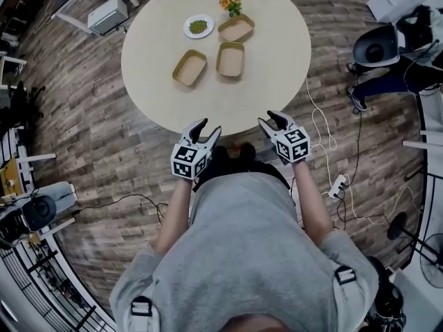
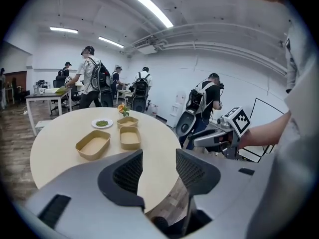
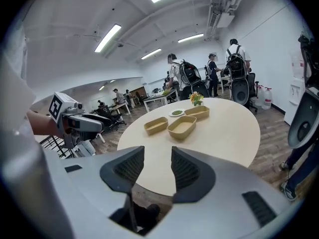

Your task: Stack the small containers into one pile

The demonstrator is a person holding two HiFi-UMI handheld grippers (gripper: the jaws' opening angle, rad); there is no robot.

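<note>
A round table (image 1: 277, 68) fills the upper centre of the head view, with the person's grey sweatshirt (image 1: 242, 241) across the bottom. At mid-frame, by the table's lower edge, the left gripper (image 1: 208, 126) and right gripper (image 1: 271, 118) hang side by side, each with its jaws spread apart and nothing between them. Three tan trays lie unstacked on the table's upper half: the left container (image 1: 190, 68), the middle container (image 1: 230, 59) just beside it, and the top container (image 1: 236, 28) above that. A white plate (image 1: 199, 26) and orange flowers (image 1: 231, 4) sit near the top edge.
</note>
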